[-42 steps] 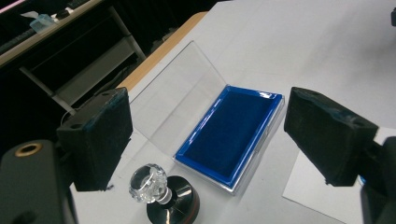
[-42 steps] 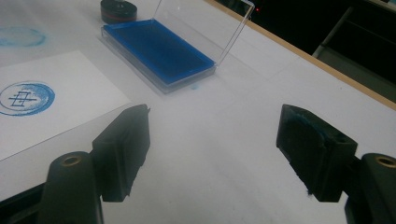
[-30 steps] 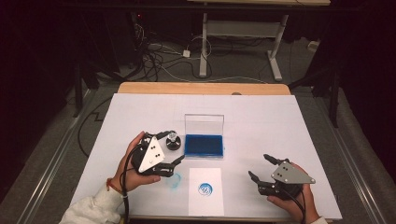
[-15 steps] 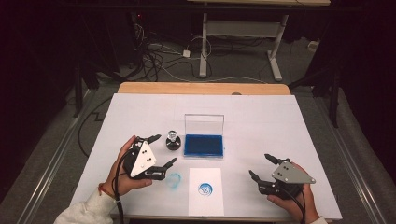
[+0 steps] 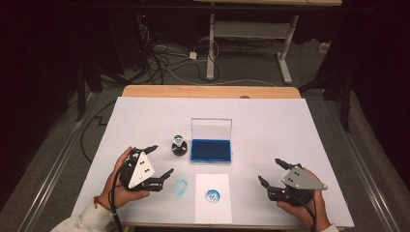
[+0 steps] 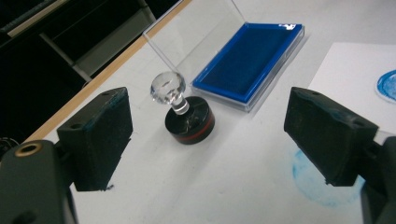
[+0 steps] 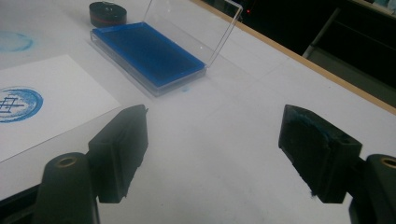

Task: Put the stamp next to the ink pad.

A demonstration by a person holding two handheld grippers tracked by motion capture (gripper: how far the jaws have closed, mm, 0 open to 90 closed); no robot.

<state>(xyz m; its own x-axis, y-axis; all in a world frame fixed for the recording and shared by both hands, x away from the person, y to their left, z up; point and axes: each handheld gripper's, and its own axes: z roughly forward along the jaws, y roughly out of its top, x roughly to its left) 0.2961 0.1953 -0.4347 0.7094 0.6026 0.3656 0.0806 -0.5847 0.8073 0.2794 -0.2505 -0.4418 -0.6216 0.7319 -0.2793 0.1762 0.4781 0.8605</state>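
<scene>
Stamp [image 5: 179,145] stands just left of open ink pad [image 5: 211,150]; left gripper [image 5: 160,163] open nearby, holding nothing.

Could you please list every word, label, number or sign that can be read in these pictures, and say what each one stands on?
No readable words, labels or numbers appear.
Round blue stamped mark on the white paper sheet: a crossed-lines emblem, too blurred to read.
Faint blue ring smudge on the white table cover: no lettering can be made out.
Round black stamp with clear knob and blue ink pad in its clear open case: no print shows.
</scene>
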